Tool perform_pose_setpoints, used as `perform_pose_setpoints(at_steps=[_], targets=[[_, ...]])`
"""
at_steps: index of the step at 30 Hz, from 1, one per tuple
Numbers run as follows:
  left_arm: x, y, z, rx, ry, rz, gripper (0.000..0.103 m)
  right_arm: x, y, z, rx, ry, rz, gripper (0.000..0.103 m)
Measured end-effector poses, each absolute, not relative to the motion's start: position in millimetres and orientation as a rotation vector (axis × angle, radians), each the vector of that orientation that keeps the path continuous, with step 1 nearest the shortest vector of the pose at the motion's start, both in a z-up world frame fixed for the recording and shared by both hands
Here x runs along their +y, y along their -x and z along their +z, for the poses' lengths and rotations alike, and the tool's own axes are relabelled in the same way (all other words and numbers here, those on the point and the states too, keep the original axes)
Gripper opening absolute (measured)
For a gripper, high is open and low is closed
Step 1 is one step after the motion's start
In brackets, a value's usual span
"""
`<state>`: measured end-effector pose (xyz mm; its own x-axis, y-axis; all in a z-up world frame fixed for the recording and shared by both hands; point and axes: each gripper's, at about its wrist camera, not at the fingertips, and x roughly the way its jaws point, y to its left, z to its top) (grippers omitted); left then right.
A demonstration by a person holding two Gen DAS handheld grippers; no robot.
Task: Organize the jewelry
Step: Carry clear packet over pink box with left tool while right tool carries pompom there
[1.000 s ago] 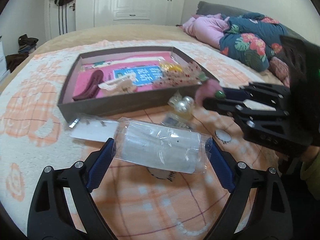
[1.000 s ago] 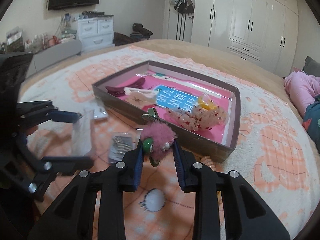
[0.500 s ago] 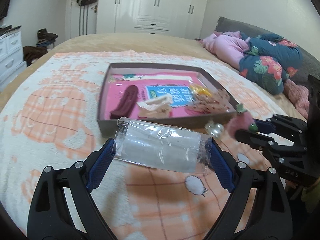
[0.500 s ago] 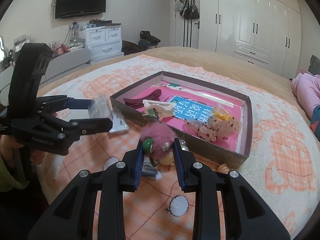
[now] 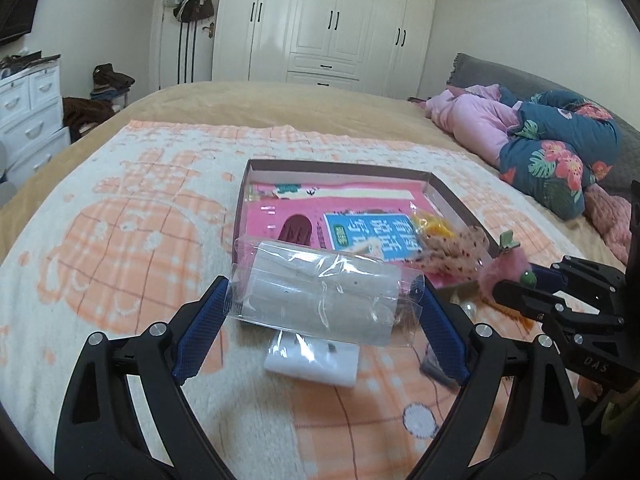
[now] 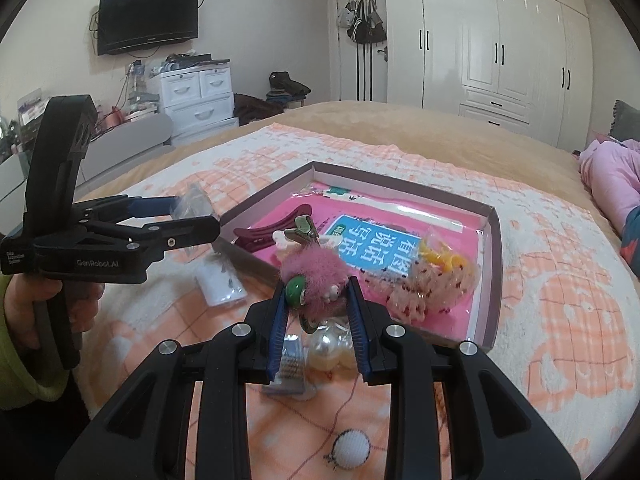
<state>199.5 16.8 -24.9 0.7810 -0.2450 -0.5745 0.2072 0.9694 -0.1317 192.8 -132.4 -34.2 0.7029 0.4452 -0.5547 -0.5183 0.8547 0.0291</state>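
My left gripper [image 5: 320, 300] is shut on a clear plastic bag [image 5: 316, 296], held above the blanket in front of the brown tray [image 5: 336, 168]. It also shows in the right wrist view [image 6: 192, 216], left of the tray [image 6: 492, 280]. My right gripper [image 6: 318, 292] is shut on a pink fluffy hair clip [image 6: 312, 276] with a green bead, held over the tray's near edge. The clip also shows at the right in the left wrist view [image 5: 504, 272]. The tray holds a dark red hair clip [image 6: 272, 232], a pink card and a bag of dotted hair ties [image 6: 432, 280].
A white card [image 5: 312, 360] with small earrings lies on the orange patterned blanket below the bag. A pearl piece [image 6: 328, 350] and a small packet [image 6: 290, 368] lie under my right gripper. Pillows and clothes [image 5: 552, 144] lie at the far right of the bed.
Both grippers have risen and tilted up with their loads. The plastic bag now hangs over the tray's near edge, and the pink clip has moved closer to the tray.
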Motion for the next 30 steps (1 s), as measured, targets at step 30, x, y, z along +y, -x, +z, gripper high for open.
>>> perform_pose_setpoints(at_steps=[30], targets=[[2,-283,-21,0.632,0.049,-0.254,0.082,-168,-253,-26,0.564,0.069,0.382,0.027]])
